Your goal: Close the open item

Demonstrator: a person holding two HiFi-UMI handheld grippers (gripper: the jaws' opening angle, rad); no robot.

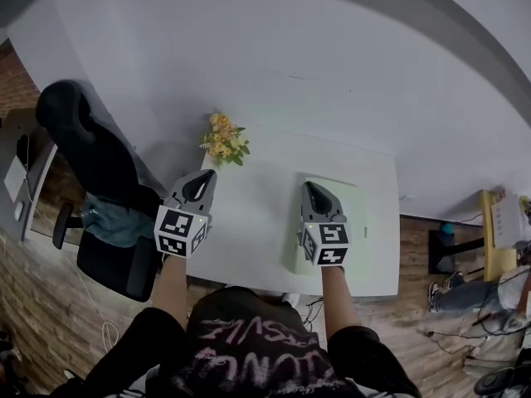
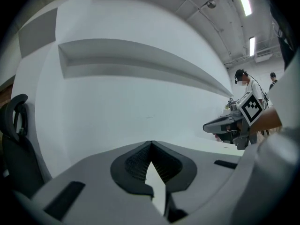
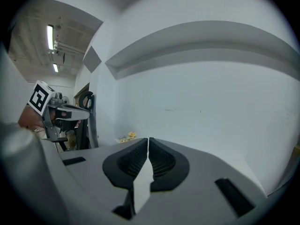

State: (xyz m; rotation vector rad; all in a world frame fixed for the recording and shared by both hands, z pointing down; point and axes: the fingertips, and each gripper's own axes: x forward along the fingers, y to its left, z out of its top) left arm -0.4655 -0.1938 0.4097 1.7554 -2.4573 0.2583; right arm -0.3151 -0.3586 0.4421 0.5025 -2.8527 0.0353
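Both pinched shut and empty, left claw [image 1: 203,179] and right claw [image 1: 311,189] hover above the desk [image 1: 257,239]. Approach stage, I'd say: next, reach the pale flat item [image 1: 348,196] under the right claw.

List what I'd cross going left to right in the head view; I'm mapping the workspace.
black office chair → left hand-held gripper → right hand-held gripper → wooden stand
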